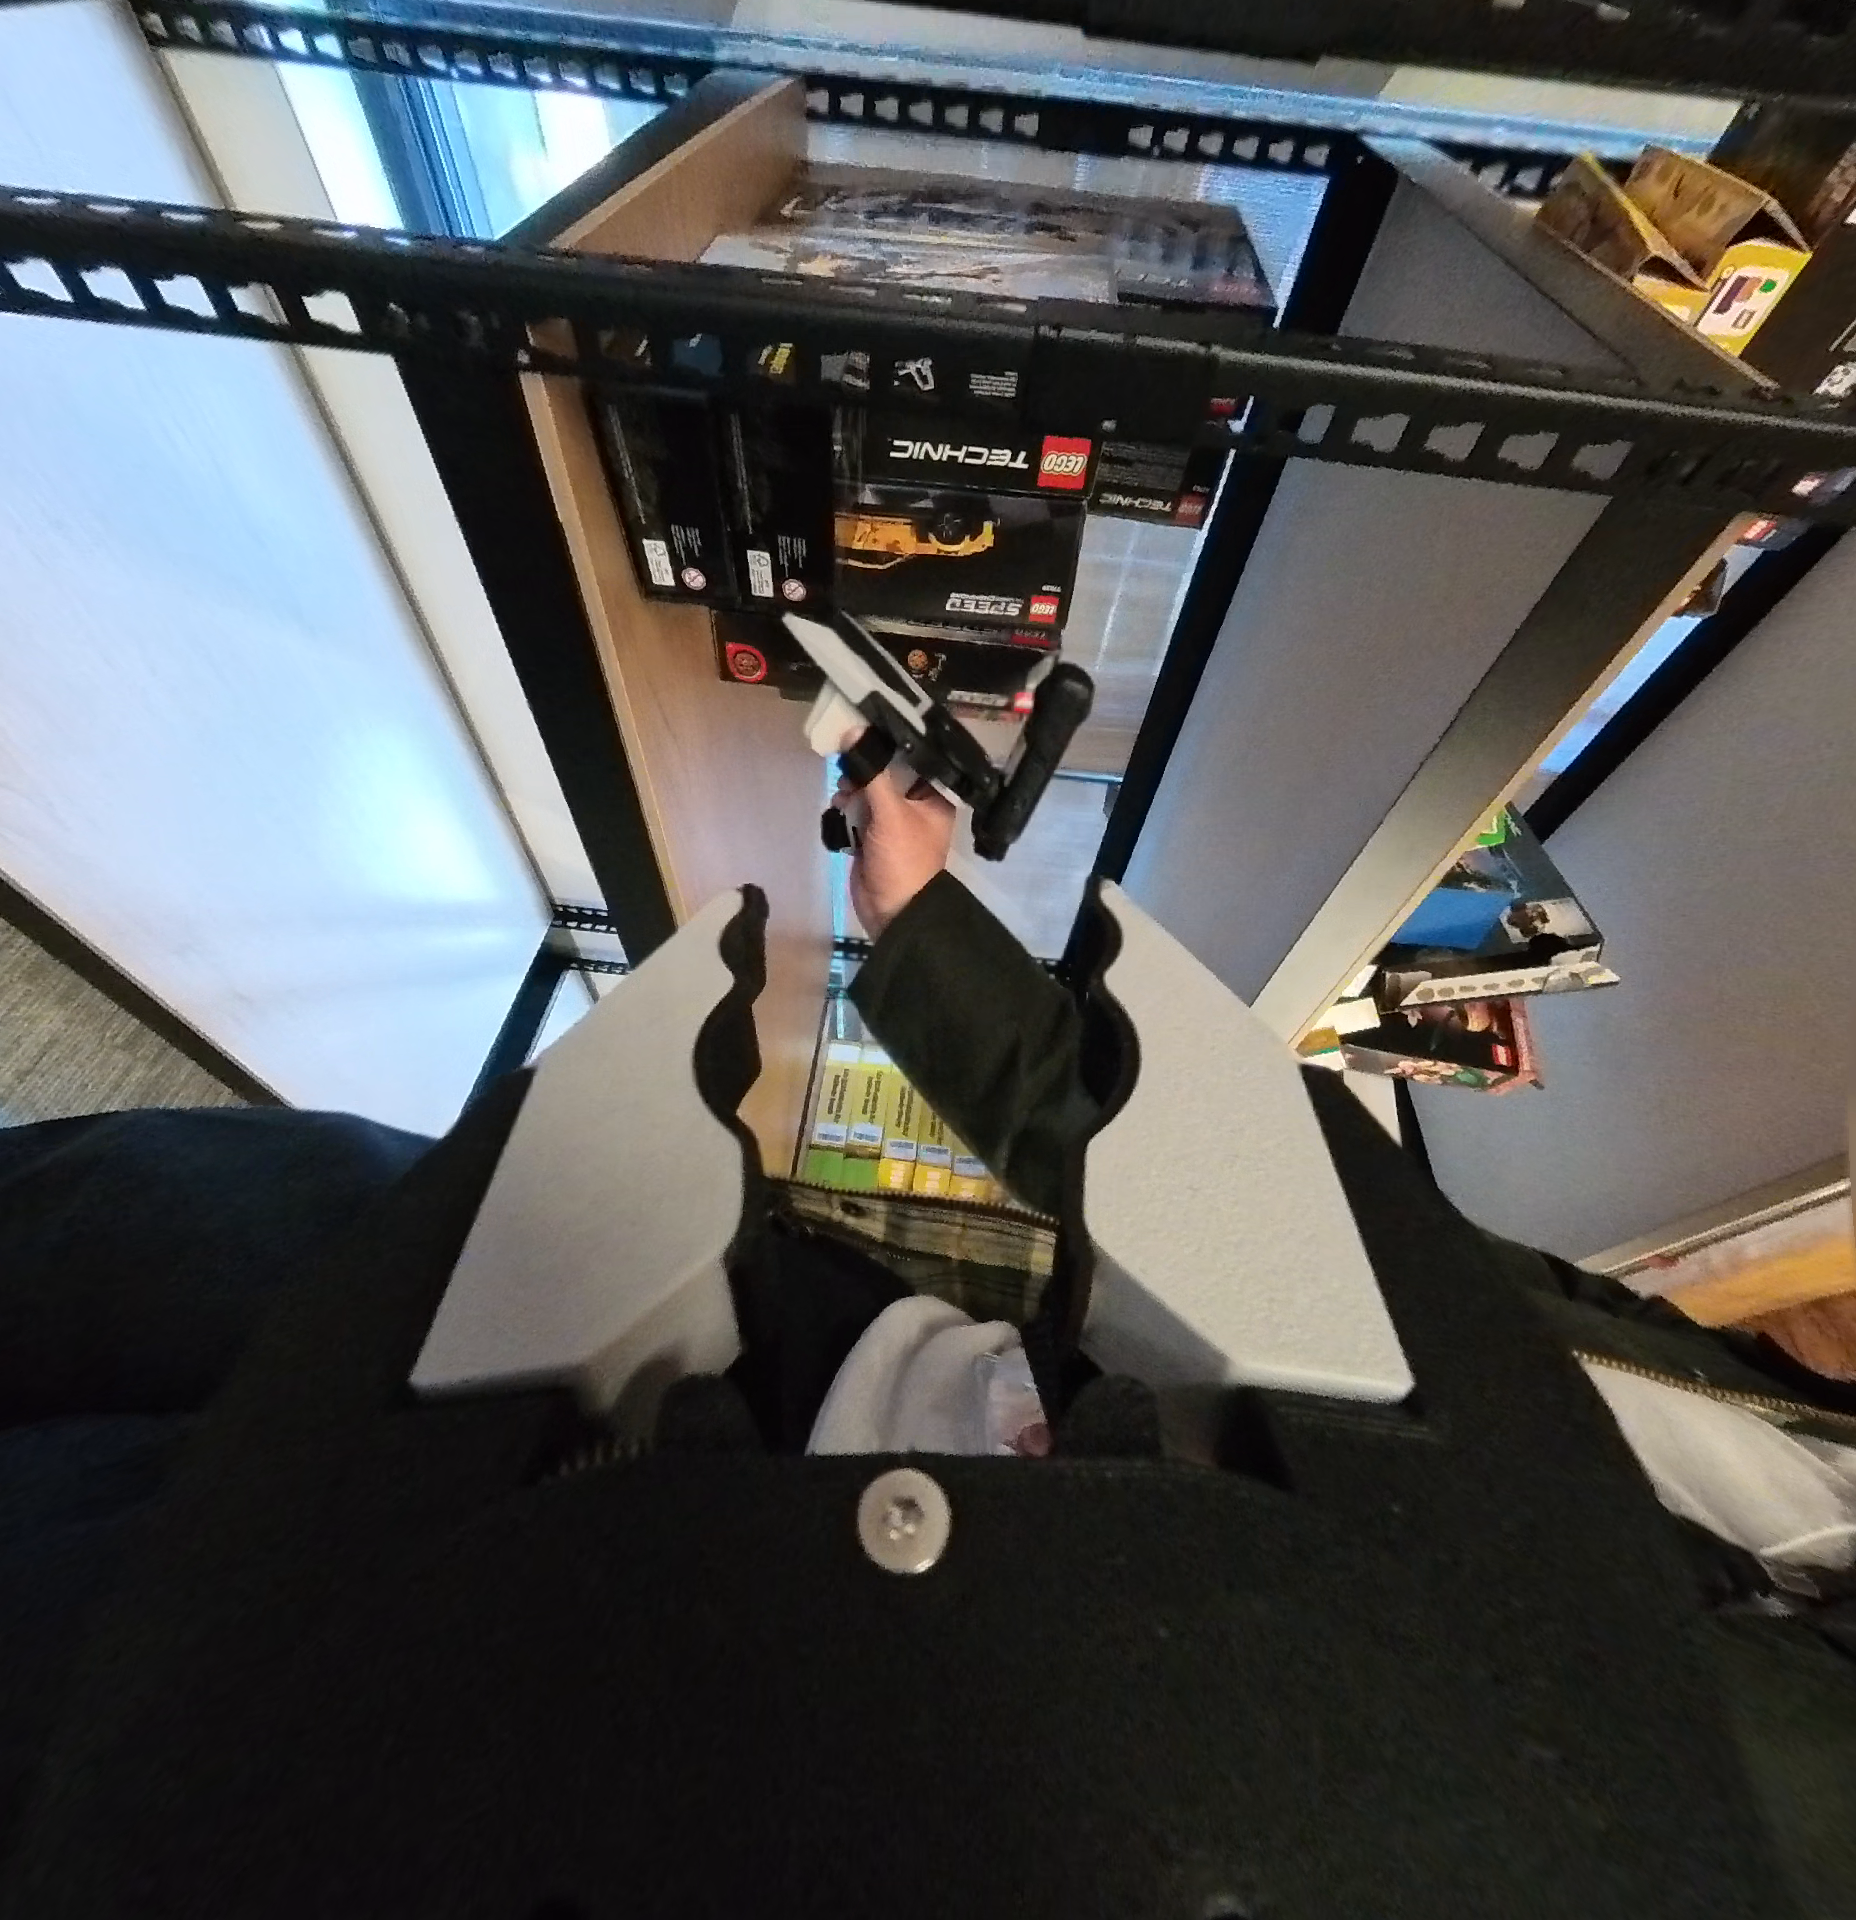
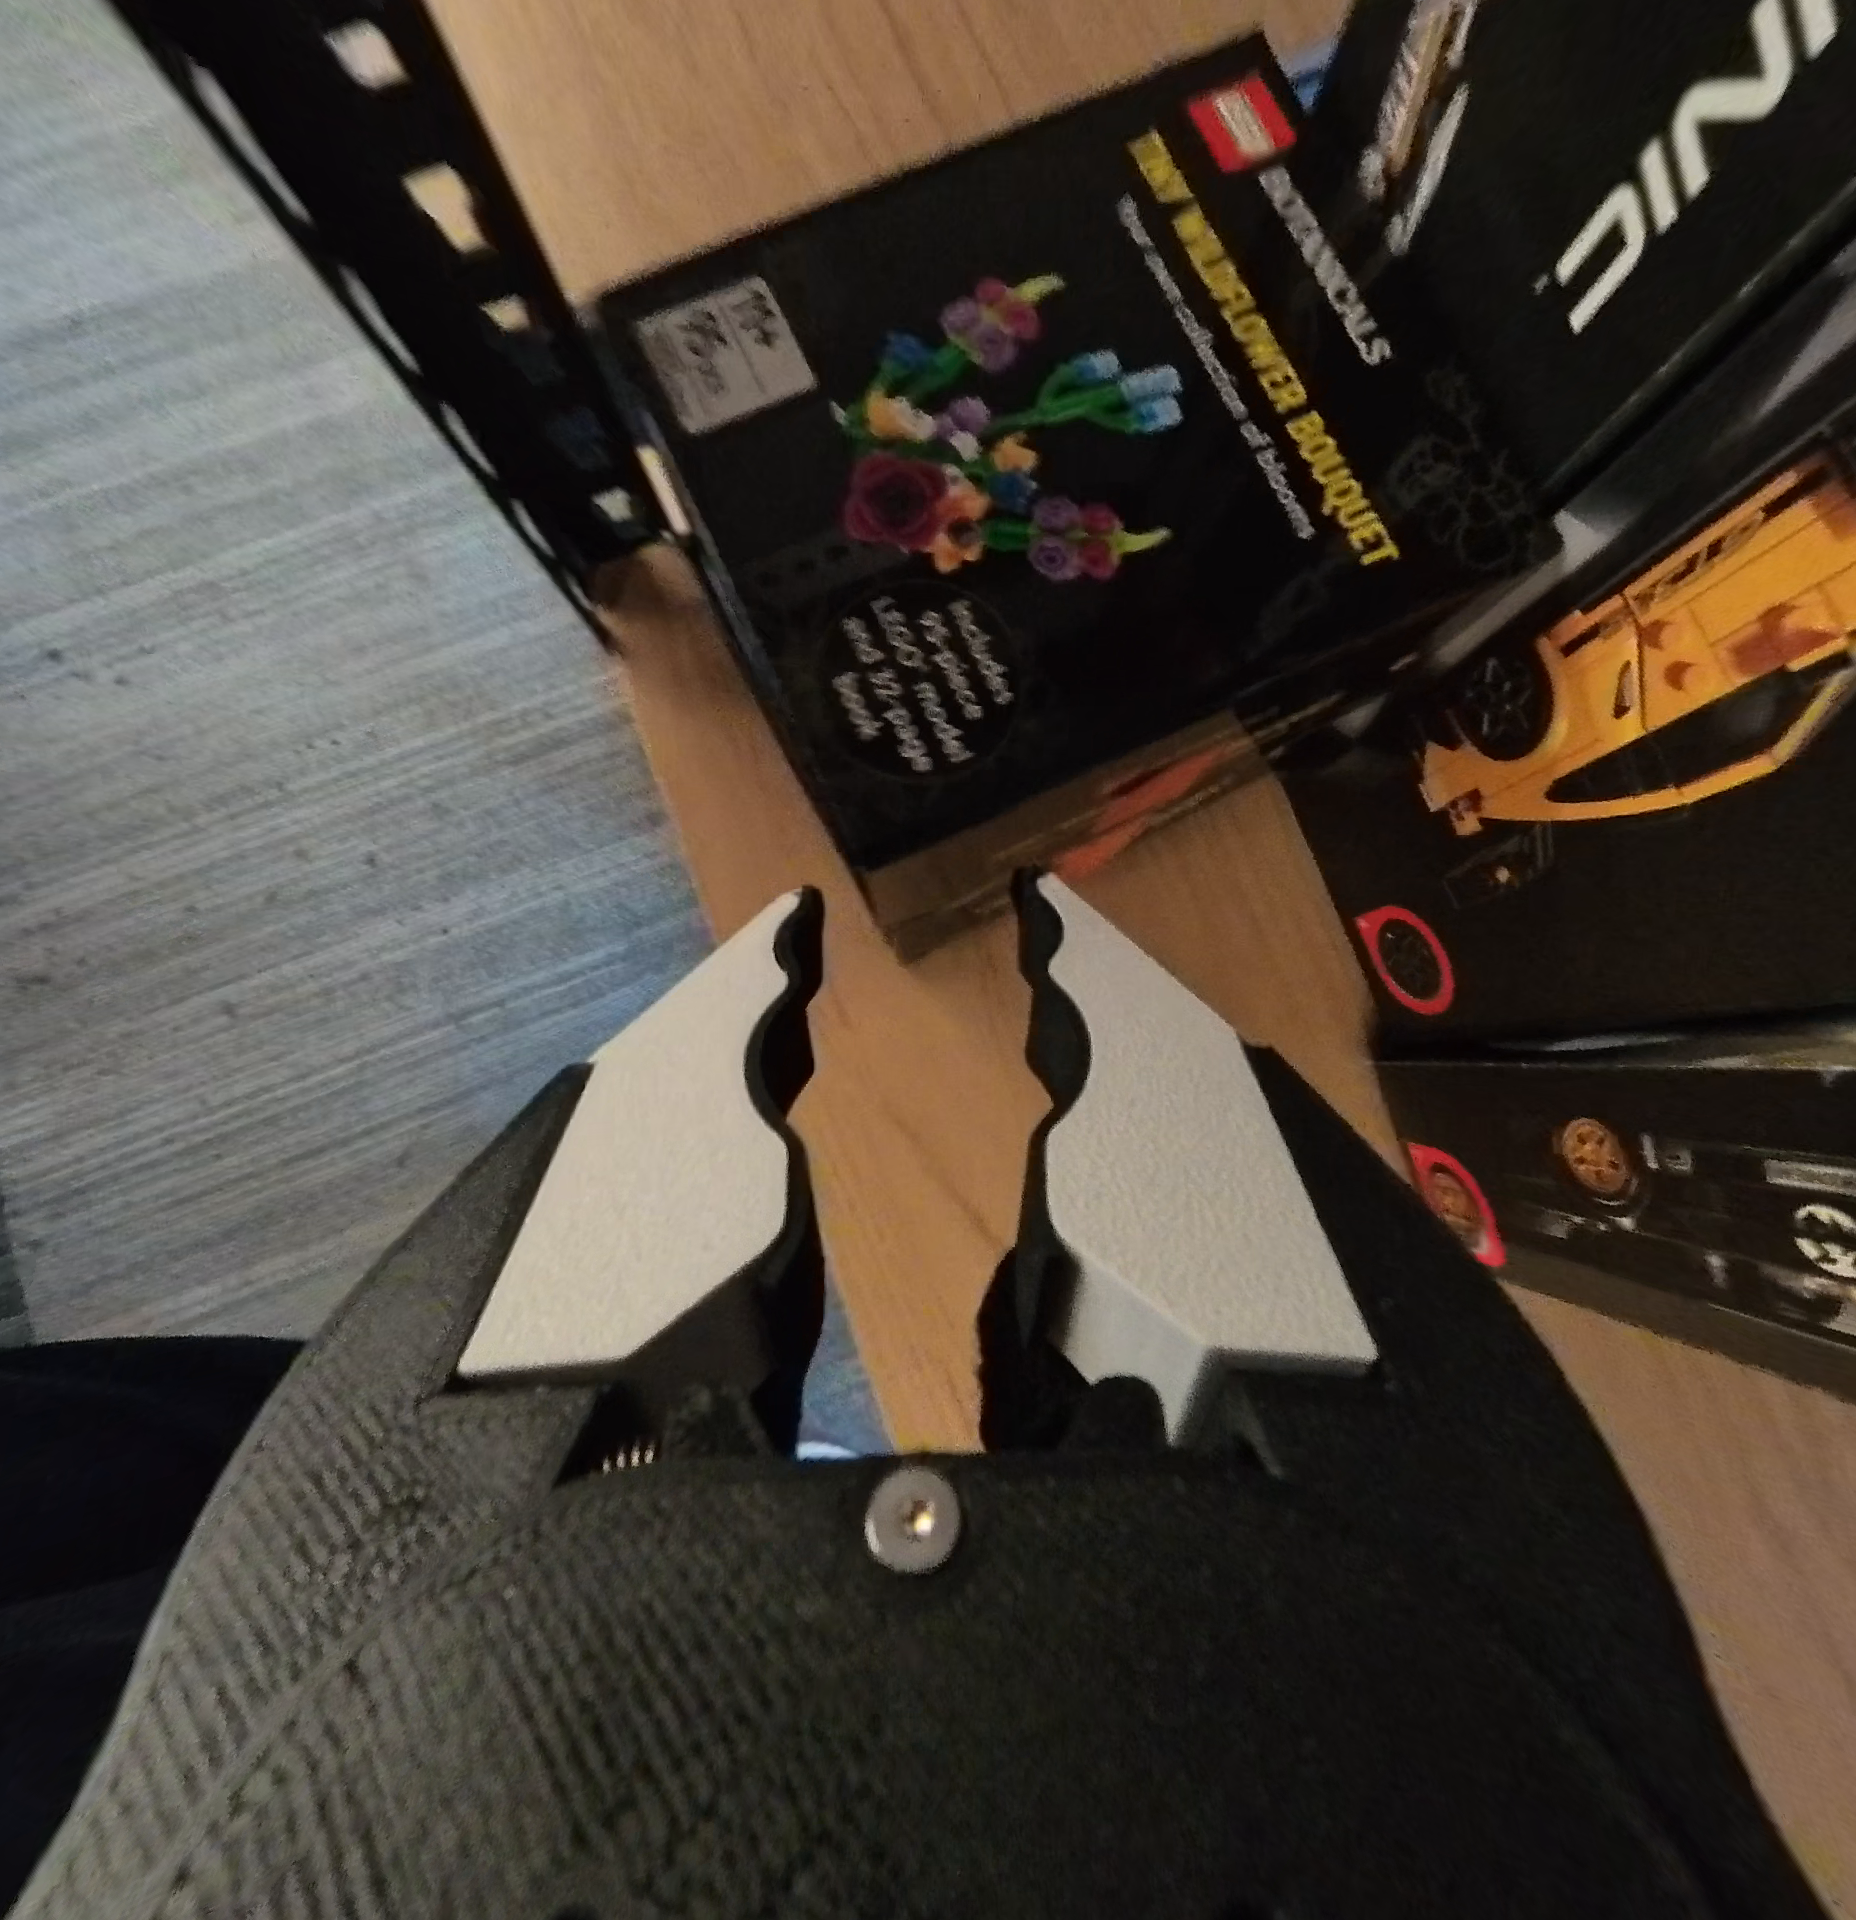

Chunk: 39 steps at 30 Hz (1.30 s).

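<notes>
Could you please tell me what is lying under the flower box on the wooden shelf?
A flatter dark box with orange print lies under the flower box, showing only its edge; the rest is covered. The right gripper, open, hovers just before it.

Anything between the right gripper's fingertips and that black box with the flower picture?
No. In the right wrist view, only bare wooden shelf shows between the open right gripper and the flower box; its near corner sits just past the fingertips.
</notes>
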{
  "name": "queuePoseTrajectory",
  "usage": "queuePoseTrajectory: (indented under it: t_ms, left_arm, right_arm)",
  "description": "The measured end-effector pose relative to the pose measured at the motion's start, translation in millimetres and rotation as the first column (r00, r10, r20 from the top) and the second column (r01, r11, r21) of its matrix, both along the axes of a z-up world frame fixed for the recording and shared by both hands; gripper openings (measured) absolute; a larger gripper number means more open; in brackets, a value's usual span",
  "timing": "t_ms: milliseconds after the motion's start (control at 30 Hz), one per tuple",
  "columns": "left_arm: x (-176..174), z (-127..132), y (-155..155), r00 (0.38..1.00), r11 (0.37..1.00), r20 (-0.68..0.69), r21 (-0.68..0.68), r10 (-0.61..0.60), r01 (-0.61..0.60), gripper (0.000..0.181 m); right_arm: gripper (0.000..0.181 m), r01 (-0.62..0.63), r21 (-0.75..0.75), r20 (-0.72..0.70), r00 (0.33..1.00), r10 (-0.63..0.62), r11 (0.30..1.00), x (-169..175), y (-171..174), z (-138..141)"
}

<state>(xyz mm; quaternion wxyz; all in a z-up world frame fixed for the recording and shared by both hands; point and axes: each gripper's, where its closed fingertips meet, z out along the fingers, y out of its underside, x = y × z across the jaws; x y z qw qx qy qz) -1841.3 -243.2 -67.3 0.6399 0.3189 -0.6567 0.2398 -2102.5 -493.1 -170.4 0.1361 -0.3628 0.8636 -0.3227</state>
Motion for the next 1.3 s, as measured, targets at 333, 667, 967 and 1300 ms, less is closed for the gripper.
queuePoseTrajectory:
  t_ms: [333, 667, 967, 1300]
  left_arm:
    - [-10, 51, -27, 0.971, 0.969, 0.228, -0.248, 0.069, -0.011, 0.059]
    - [-107, 203, -81, 0.614, 0.666, 0.742, -0.604, 0.269, 0.438, 0.047]
    - [-211, 337, -78, 0.598, 0.381, 0.595, -0.803, 0.536, 0.458, 0.052]
    - [-196, 376, -70, 0.587, 0.379, 0.606, -0.795, 0.536, 0.474, 0.057]
  right_arm:
    - [0.038, -0.314, -0.269, 0.174, 0.914, 0.366, 0.911, 62, 143, 130]
    - [0.027, -0.138, -0.644, 0.317, 0.847, 0.426, 0.752, -17, 190, 389]
    - [0.045, -0.052, -0.808, 0.315, 0.804, 0.504, 0.587, -112, 210, 508]
    - [0.078, -0.275, -0.906, -0.190, 0.943, 0.272, 0.322, -52, 49, 597]
